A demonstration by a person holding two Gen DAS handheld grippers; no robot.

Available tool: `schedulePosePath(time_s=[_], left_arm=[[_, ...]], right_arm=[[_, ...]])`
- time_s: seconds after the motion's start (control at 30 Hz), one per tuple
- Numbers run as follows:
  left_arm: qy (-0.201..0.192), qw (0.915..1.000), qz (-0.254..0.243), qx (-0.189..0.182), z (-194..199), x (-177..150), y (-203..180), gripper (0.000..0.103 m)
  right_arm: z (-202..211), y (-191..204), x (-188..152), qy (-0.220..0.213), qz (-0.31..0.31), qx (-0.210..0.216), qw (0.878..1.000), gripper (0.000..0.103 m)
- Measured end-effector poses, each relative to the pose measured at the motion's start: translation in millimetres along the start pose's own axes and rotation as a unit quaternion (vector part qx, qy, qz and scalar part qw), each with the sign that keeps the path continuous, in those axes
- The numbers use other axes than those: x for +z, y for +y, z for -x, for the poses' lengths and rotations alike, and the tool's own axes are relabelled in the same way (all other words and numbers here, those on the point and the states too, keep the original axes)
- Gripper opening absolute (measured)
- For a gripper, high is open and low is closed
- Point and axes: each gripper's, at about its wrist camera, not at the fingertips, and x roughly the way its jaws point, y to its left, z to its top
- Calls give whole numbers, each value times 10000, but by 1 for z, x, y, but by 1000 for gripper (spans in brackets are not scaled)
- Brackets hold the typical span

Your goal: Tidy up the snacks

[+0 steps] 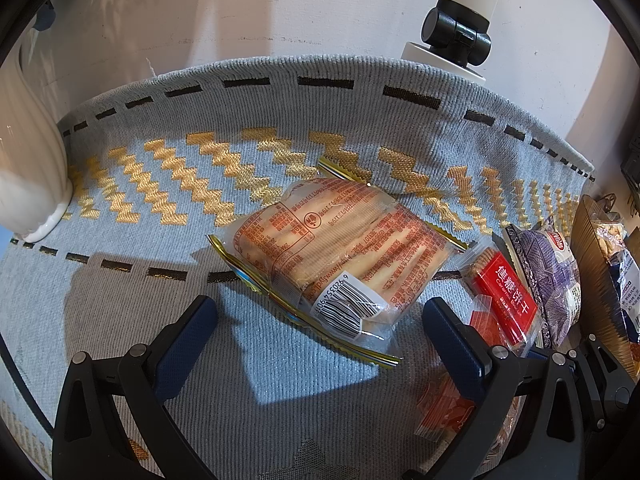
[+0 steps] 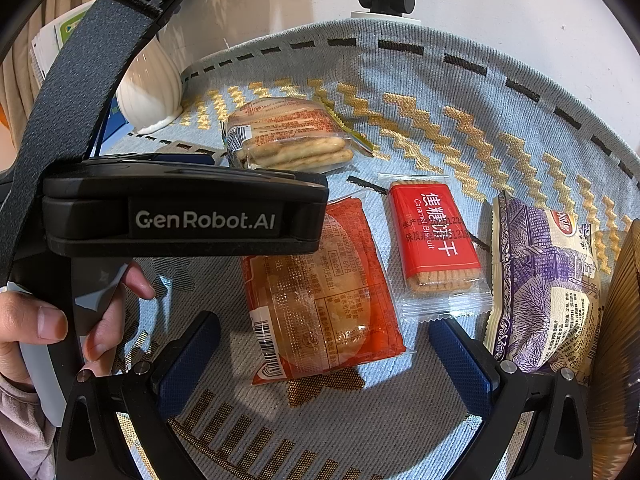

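While hovering over the woven cloth [image 1: 280,380]:
Left gripper [image 1: 320,320]: jaws apart, cracker pack [image 1: 340,256] centre frame between them.
Right gripper [image 2: 324,354]: jaws spread, orange pastry packet [image 2: 324,292] between.
Caramel biscuit pack [image 2: 434,236]: right of centre.
Purple bag [image 2: 540,280]: far right.

In the right wrist view the left tongs' body [image 2: 184,208] covers the upper left corner of the orange packet [image 2: 324,300] and part of the white vase [image 2: 148,92]. The purple bag [image 1: 548,276] is half hidden behind the red biscuit pack [image 1: 506,296] in the left wrist view. The ribbed brown basket [image 2: 620,340] is cut by the right edge. Small print on the cracker pack [image 1: 340,248] is unreadable.
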Motion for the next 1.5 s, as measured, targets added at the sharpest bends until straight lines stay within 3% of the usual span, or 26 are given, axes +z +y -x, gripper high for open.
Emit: schedulePosePath(time_s=[1.0, 1.23, 1.27, 1.3, 1.33, 1.37, 1.43, 1.5], left_arm=[[-36, 10000, -66, -5, 5, -1, 8, 103], [-296, 9992, -241, -65, 8, 15, -7, 103], [-308, 9992, -260, -37, 8, 16, -8, 102], [-328, 9991, -264, -59, 9, 17, -8, 92], [-395, 9989, -240, -91, 12, 17, -8, 77], [-474, 9987, -125, -112, 15, 17, -4, 74], [-539, 9982, 70, -255, 18, 17, 4, 64], [-659, 9968, 216, -390, 22, 17, 10, 56]], right_arm=[[2, 3, 0, 4, -7, -16, 10000, 103], [13, -4, -1, -71, -170, 136, 9997, 103], [17, -6, -1, -124, -236, 274, 9993, 100], [21, -10, 0, -182, -288, 402, 9986, 96], [23, -11, 0, -249, -310, 455, 9982, 79], [26, -11, 0, -305, -315, 433, 9981, 59], [29, -13, 0, -383, -355, 471, 9975, 52], [32, -16, -2, -426, -408, 715, 9957, 51]])
